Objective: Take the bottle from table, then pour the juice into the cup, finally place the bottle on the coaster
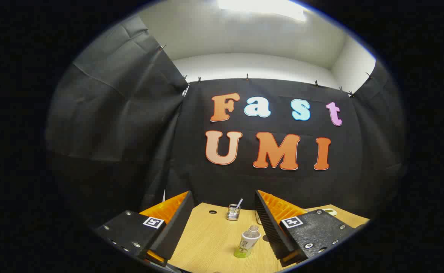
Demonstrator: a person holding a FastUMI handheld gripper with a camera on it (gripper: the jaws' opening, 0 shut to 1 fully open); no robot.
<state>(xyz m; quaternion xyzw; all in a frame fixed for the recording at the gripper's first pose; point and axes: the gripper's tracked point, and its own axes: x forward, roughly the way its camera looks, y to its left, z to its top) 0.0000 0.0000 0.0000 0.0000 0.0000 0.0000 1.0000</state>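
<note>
While the claw [224, 206] hangs above the wooden desk [210, 242] with its two fingers [176, 220] spread wide and gripping nothing, one bottle [247, 242] stands on the desk in the gap between them, closer to the right finger than to the left and touching neither. Its long axis runs upright, with the pale cap pointing up toward twelve o'clock and a little toward one, and the base, where a band of green liquid shows, resting on the wood at about six o'clock; the lean may be the lens bending the view, and I cannot tell whether the bottle is truly tilted. A pale label wraps its middle. Beyond the bottle, at roughly eleven o'clock from it and further along the desk, stands one small clear cup [233, 212] with a single thin stick or straw rising from it and slanting toward one o'clock. The cup is well apart from the bottle and also sits between the fingers, nearer their tips. One small dark round hole [212, 212] marks the desk surface at nine o'clock from the cup, near it. At the far right of the desk, past the right finger at about two o'clock from the bottle, a single pale flat thing [330, 211] lies partly hidden; what it is I cannot tell.
</note>
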